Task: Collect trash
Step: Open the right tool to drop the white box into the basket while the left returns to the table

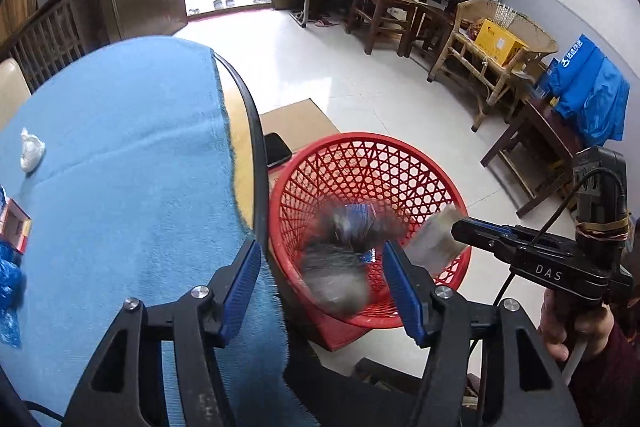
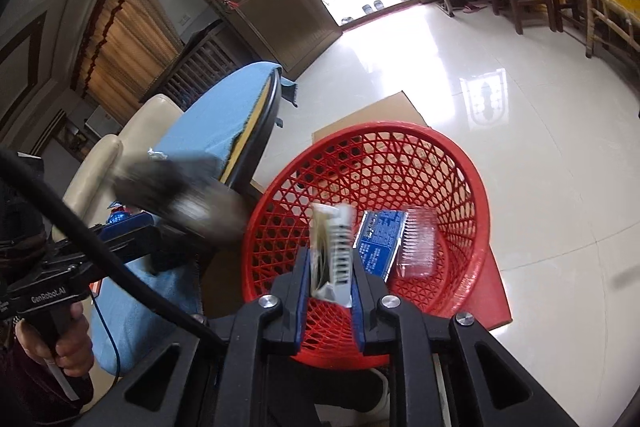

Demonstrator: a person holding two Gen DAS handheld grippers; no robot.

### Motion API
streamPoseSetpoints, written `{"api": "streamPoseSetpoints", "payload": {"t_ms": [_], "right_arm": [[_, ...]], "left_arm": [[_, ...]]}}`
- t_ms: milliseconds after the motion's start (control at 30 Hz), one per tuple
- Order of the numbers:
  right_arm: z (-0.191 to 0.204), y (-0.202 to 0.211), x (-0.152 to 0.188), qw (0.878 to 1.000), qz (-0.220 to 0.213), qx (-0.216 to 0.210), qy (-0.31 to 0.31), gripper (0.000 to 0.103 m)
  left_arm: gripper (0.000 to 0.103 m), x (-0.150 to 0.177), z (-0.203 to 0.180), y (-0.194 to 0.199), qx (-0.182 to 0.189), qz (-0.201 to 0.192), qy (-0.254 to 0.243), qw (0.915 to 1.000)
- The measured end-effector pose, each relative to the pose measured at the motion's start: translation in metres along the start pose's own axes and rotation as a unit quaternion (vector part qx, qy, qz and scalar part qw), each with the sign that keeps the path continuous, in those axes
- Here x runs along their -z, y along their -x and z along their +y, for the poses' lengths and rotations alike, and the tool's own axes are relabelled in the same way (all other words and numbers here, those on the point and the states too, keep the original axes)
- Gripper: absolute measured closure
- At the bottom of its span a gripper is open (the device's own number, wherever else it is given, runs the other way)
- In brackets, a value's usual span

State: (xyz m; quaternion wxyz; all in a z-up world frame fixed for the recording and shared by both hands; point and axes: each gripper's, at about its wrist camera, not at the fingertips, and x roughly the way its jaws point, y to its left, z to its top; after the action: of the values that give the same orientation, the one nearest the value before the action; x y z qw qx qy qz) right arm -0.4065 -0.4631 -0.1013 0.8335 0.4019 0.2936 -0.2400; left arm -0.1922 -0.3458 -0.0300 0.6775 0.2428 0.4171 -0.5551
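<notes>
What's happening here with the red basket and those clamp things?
A person is clearing trash off a table covered in a blue cloth into a red basket on the floor. The left tool is open, and a blurred dark bundle sits just beyond it over the basket, apparently dropping in. The right tool is shut on a small white carton above the basket. A white wad is among the bits left on the cloth.

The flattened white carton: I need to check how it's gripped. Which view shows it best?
The right wrist view: the white carton stands sharp between the right gripper pads, over the red basket. The left wrist view shows it blurred, side-on.
</notes>
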Motion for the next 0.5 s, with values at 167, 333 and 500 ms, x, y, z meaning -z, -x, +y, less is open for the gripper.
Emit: {"api": "streamPoseSetpoints", "payload": {"t_ms": [167,333,500], "right_arm": [[-0.006,0.003,-0.001,1.0,-0.005,0.004,-0.007,0.082],[-0.001,0.003,-0.002,1.0,-0.008,0.001,-0.002,0.082],[0.019,0.0,-0.003,1.0,0.0,-0.003,0.017,0.082]], "left_arm": [[0.039,0.018,0.012,0.003,-0.009,0.009,0.012,0.9998],[0.039,0.049,0.038,0.023,-0.038,-0.001,0.035,0.9987],[0.038,0.089,0.084,0.061,-0.084,-0.031,0.091,0.9918]]}}
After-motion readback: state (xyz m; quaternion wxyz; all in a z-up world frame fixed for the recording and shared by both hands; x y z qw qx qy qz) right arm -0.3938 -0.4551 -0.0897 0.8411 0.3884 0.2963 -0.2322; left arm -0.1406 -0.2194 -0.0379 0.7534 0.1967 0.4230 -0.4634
